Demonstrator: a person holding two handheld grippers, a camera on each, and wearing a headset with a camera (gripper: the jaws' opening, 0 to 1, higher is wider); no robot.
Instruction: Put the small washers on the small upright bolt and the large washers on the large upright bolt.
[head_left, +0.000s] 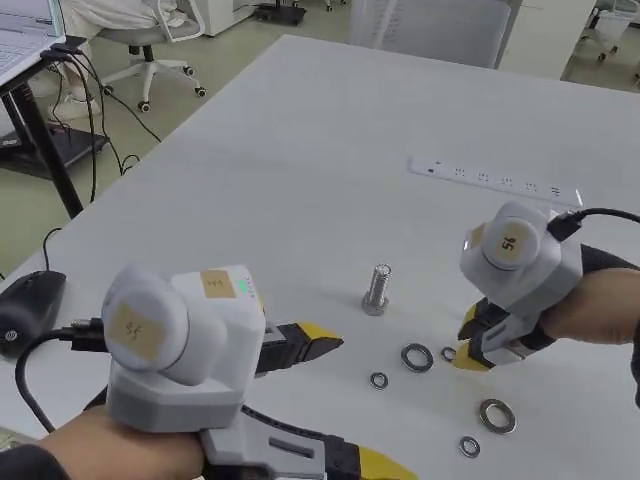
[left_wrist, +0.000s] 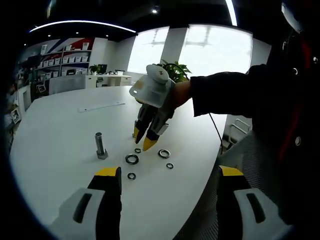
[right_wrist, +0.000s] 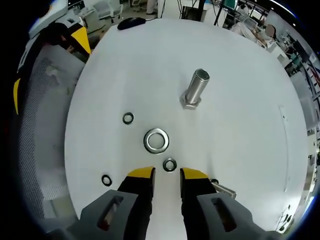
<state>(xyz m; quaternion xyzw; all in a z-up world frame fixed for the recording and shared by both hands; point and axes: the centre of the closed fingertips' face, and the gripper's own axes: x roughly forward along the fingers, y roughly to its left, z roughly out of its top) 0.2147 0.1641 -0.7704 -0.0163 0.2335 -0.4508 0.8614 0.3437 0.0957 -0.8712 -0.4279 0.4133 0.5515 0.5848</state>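
Two hand-held tools work over loose washers on a white worktop (head_left: 300, 150). Nearest the camera, the left tool (head_left: 350, 400) has its yellow-tipped jaws spread wide apart, with nothing between them. Ahead of it five washers lie flat on the worktop, each apart from the others. A small washer (head_left: 469, 446) and a large washer (head_left: 497, 415) are closest to the person. A little farther on are a second small washer (head_left: 378, 380), a second large washer (head_left: 417, 357) and a third small washer (head_left: 449, 353).

The right tool (head_left: 468, 345) points steeply down at that third small washer. In the right gripper view its jaws stand a narrow gap apart and grip nothing, and the washer lies just ahead of the gap. Whether the tips touch it cannot be told.

Beyond the washers a single threaded bolt (head_left: 377, 290) stands upright on its head. It is near the second large washer but clear of it, and its shaft is bare. A black mouse (head_left: 30, 305) with its cable sits at the worktop's left edge.

Farther back a white power strip (head_left: 495, 178) lies across the worktop. Past the far edge, a white office chair (head_left: 150, 45) stands on the floor.
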